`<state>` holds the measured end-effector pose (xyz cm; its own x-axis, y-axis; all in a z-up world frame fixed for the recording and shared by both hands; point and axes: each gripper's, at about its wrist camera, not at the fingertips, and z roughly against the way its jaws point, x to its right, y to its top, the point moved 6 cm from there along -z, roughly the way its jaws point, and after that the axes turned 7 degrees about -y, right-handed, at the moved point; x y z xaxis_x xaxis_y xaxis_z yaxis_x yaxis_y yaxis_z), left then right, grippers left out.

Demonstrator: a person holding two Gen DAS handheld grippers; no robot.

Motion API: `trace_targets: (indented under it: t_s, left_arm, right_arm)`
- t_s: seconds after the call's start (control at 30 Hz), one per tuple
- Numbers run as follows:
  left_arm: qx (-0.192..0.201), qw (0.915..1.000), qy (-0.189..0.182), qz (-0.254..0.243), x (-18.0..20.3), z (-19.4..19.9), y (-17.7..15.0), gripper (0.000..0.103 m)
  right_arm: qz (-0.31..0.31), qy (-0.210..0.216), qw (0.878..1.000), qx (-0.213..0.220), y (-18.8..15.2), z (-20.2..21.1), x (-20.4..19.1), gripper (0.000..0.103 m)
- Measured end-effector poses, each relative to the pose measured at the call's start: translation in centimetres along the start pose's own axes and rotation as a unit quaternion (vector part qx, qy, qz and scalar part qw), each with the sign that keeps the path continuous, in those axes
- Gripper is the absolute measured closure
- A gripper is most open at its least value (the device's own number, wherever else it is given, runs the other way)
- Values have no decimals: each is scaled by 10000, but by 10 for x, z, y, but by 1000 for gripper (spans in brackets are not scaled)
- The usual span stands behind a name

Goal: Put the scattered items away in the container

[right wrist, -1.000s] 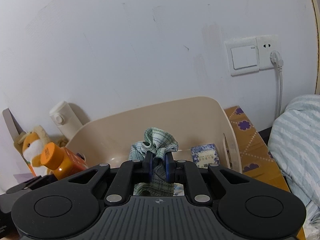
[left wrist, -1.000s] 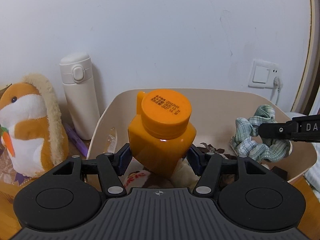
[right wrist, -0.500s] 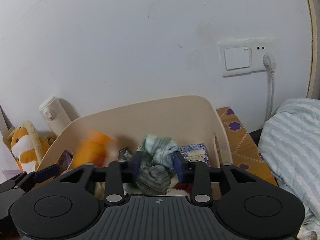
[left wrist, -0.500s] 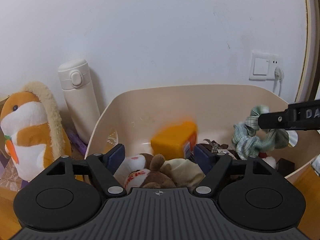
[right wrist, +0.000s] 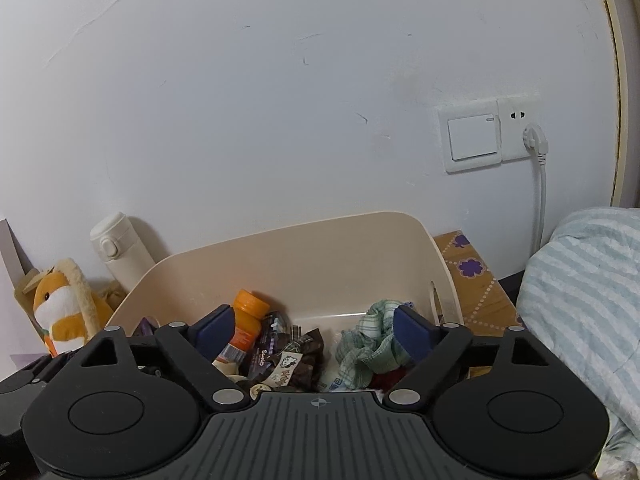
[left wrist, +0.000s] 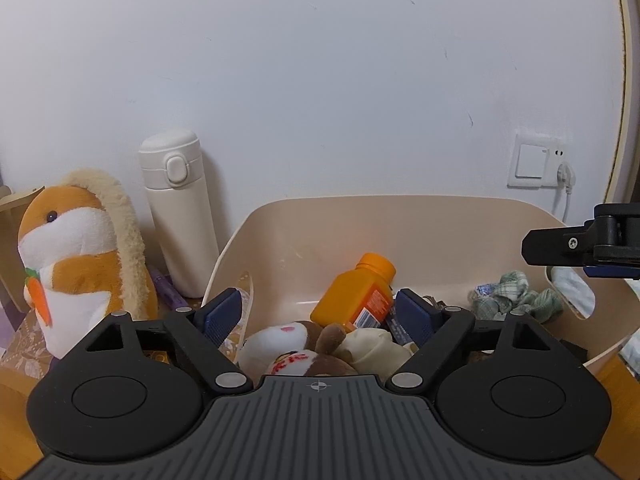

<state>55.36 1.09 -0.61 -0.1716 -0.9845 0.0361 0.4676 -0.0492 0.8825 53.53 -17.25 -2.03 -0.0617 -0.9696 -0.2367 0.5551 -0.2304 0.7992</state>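
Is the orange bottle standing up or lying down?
Lying down, tilted. The bottle leans inside the bin with its cap pointing up toward the back wall.

Even soft indoor light, faint shadows on wall; fisheye bends edges; source perhaps overhead; sharp

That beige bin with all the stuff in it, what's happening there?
A person is tidying loose items into the bin with two handheld grippers. The left gripper hangs over an orange bottle lying inside, its jaws opening with nothing gripped. The right gripper is opening too, above a green cloth in the bin. A plush toy and a white flask stand outside.
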Motion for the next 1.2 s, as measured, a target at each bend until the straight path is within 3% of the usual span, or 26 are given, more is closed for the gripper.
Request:
trace_targets:
  t_s: [0.3,0.67,1.2]
  left_arm:
    - [108,9999,9,-3,3,17,3,17]
    - [446,9990,45,-40,14,82,-3,17]
    - [474,9988,96,19,21,165,-29,17]
  right_arm:
    - [49,-140,9995,293,1,15,-5,9]
    - [305,-186,9958,848,-9,69,-27,1]
    - [77,-139,9976,678,-52,127,-28,1]
